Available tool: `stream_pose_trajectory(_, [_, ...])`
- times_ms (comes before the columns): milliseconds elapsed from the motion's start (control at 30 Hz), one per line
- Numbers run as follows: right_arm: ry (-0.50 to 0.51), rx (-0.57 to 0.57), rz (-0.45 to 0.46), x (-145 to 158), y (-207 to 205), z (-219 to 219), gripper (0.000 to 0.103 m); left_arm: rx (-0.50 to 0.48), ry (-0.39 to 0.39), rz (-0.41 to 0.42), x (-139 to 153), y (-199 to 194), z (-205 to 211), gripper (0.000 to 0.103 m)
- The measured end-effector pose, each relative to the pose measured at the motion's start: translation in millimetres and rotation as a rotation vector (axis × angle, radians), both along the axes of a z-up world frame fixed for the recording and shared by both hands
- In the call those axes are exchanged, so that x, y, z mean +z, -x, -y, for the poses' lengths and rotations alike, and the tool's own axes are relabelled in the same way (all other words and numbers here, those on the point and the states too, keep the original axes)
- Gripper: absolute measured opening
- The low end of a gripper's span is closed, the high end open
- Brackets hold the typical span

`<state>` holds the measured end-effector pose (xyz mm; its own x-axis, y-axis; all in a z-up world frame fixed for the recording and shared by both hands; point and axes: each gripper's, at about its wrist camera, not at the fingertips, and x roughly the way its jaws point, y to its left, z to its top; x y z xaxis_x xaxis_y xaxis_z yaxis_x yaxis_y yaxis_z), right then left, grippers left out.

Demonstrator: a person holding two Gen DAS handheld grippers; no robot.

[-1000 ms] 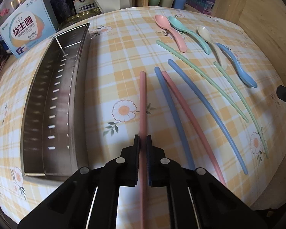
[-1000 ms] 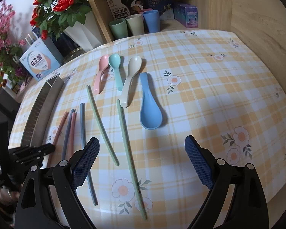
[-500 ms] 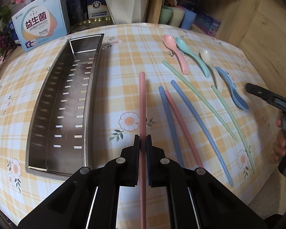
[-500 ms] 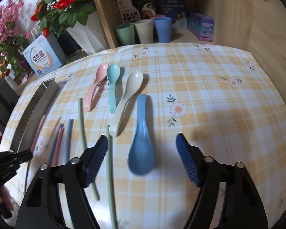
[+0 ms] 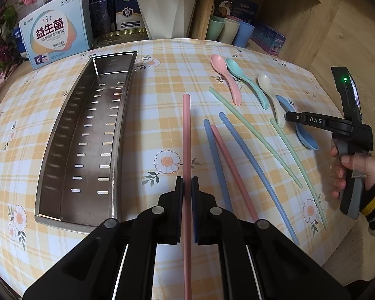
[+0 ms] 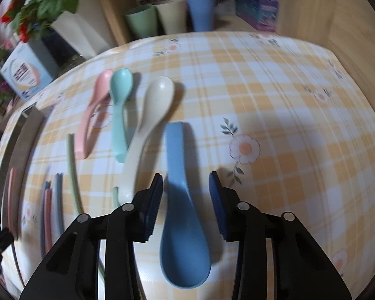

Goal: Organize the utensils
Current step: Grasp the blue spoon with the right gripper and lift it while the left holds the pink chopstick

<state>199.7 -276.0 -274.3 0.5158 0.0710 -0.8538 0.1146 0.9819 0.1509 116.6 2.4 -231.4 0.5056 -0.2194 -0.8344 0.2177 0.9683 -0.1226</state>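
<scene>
My left gripper (image 5: 187, 183) is shut on a pink chopstick (image 5: 186, 135) and holds it above the checked tablecloth, just right of the long steel tray (image 5: 87, 135). My right gripper (image 6: 186, 182) is open, with its jaws on either side of the blue spoon (image 6: 181, 200) that lies on the table. It also shows in the left wrist view (image 5: 295, 118), over the blue spoon (image 5: 307, 137). Pink (image 6: 95, 110), teal (image 6: 120, 105) and cream (image 6: 150, 115) spoons lie beyond it. Blue, pink and green chopsticks (image 5: 237, 155) lie between the grippers.
A white flower pot (image 5: 167, 12), a printed box (image 5: 55, 37) and three cups (image 5: 227, 30) stand at the table's back edge. A wooden wall (image 5: 350, 37) closes the right side. The table's front edge is near my left gripper.
My right gripper has come down and forward over the blue spoon, and its jaws have narrowed around it. My left gripper has lifted and pulled back with the pink chopstick.
</scene>
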Motion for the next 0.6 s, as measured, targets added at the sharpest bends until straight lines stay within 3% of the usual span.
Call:
stream_pose_trajectory(200, [0.065,0.002,0.0,-1.5,2.7,-10.0,0.035,0.002,0.017,-0.004,-0.6,2.5,-0.7,0.006])
stream_pose_trajectory(467, [0.062,-0.036,0.009,-1.7,1.8,-8.6,0.032,0.001,0.032,-0.005,-0.8,5.5,0.0,0.006])
stream_pose_trajectory(600, [0.055,-0.038,0.011,-1.3,1.6,-6.3,0.019,0.002,0.034,-0.004,-1.0,6.3,0.0,0.006])
